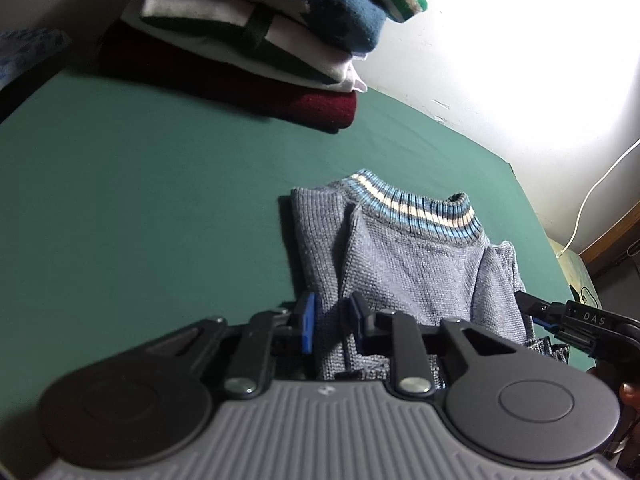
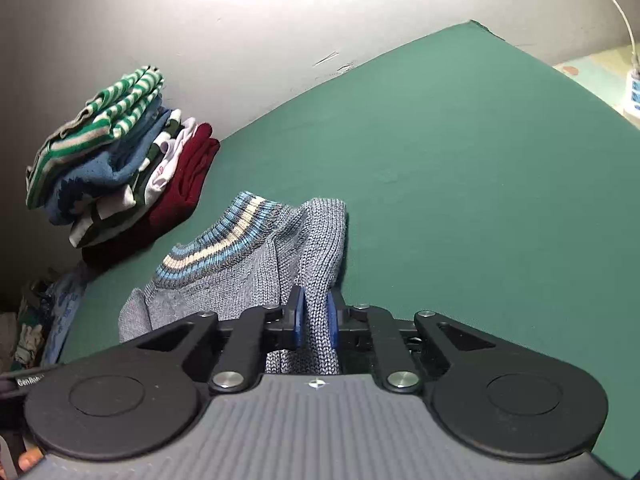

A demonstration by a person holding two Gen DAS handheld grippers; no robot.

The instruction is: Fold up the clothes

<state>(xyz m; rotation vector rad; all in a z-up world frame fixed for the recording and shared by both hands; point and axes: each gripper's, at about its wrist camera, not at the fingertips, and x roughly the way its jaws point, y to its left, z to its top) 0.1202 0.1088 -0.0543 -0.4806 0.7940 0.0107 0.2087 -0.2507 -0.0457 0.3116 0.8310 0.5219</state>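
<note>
Currently the soft, floppy grey knit sweater with striped collar (image 1: 404, 256) lies on the green counter (image 1: 140, 200), its near edge pinched in both left claw (image 1: 332, 322) and right claw (image 2: 314, 318); limp, grips well at corners.

Green-covered bed (image 2: 460, 168) against brightly lit white wall (image 2: 240, 20).
</note>
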